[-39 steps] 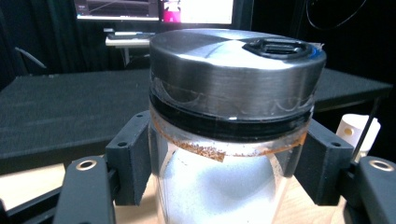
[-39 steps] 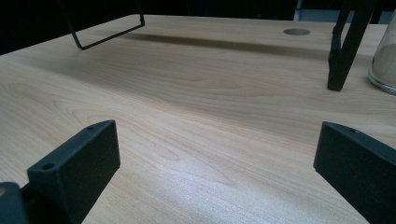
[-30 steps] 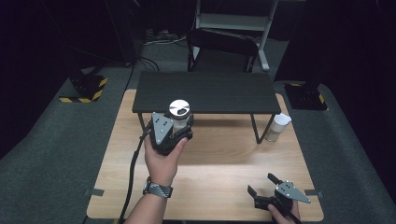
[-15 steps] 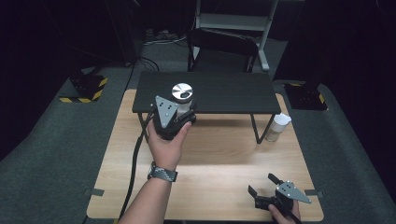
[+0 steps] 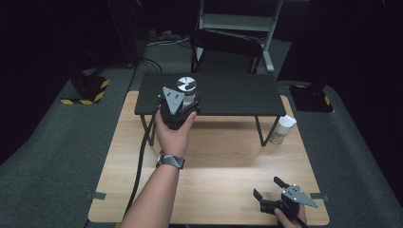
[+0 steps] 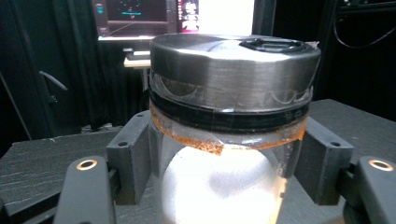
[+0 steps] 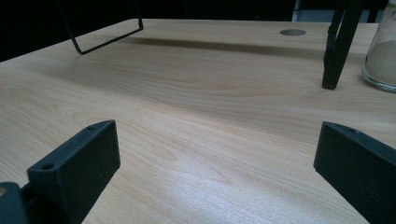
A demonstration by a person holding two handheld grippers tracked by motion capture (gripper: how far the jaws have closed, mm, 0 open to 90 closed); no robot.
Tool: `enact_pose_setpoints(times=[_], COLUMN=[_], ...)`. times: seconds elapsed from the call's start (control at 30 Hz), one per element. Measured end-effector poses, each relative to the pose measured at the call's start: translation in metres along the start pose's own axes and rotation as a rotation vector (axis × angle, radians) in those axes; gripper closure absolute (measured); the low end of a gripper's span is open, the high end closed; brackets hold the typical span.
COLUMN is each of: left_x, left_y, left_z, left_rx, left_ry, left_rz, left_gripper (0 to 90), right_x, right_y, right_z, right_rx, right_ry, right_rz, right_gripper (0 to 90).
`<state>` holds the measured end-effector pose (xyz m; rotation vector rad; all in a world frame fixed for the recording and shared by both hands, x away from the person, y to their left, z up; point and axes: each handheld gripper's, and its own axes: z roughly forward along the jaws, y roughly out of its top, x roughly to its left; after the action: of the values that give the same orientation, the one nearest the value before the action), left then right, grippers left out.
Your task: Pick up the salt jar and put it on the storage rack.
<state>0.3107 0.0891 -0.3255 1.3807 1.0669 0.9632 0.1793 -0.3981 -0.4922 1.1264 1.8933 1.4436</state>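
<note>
A glass jar (image 5: 186,86) with a round metal lid and pale powder inside is clamped between the pads of my left gripper (image 5: 187,100), which is shut on it. The jar stands upright over the left part of the black raised shelf (image 5: 237,95); whether its base touches the shelf is hidden. In the left gripper view the jar (image 6: 233,84) sits between both black fingers (image 6: 133,158), just below its lid. My right gripper (image 5: 266,187) rests low at the table's near right corner, open, with bare wood between its jaws (image 7: 217,158).
The shelf stands on thin black legs on a wooden table (image 5: 214,161). A second jar of pale powder (image 5: 284,129) stands on the table by the shelf's right leg, also in the right gripper view (image 7: 383,51). A black chair (image 5: 225,50) stands behind.
My left hand has carried the jar away from the person, from in front of the shelf's edge to over its left part. The right gripper has stayed put.
</note>
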Motion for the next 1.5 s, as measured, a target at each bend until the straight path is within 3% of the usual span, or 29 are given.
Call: enact_pose_setpoints(times=[0.5, 0.8, 1.0, 1.5], left_x=[-0.001, -0.003, -0.001, 0.003], left_y=[0.007, 0.005, 0.003, 0.001], left_z=[0.039, 0.054, 0.059, 0.060], left_rx=[0.042, 0.064, 0.063, 0.057], left_ry=[0.030, 0.041, 0.048, 0.030], left_rz=[-0.016, -0.026, -0.045, -0.027], left_gripper=[31.0, 31.0, 31.0, 30.8], right_x=[-0.003, -0.004, -0.004, -0.004], right_y=[-0.002, -0.002, -0.003, -0.003], right_z=[-0.002, -0.002, -0.003, -0.002], right_rx=[-0.007, -0.010, -0.014, -0.013], right_ry=[0.005, 0.008, 0.008, 0.006], right_rz=[0.010, 0.012, 0.016, 0.012], right_gripper=[0.4, 0.4, 0.4, 0.4])
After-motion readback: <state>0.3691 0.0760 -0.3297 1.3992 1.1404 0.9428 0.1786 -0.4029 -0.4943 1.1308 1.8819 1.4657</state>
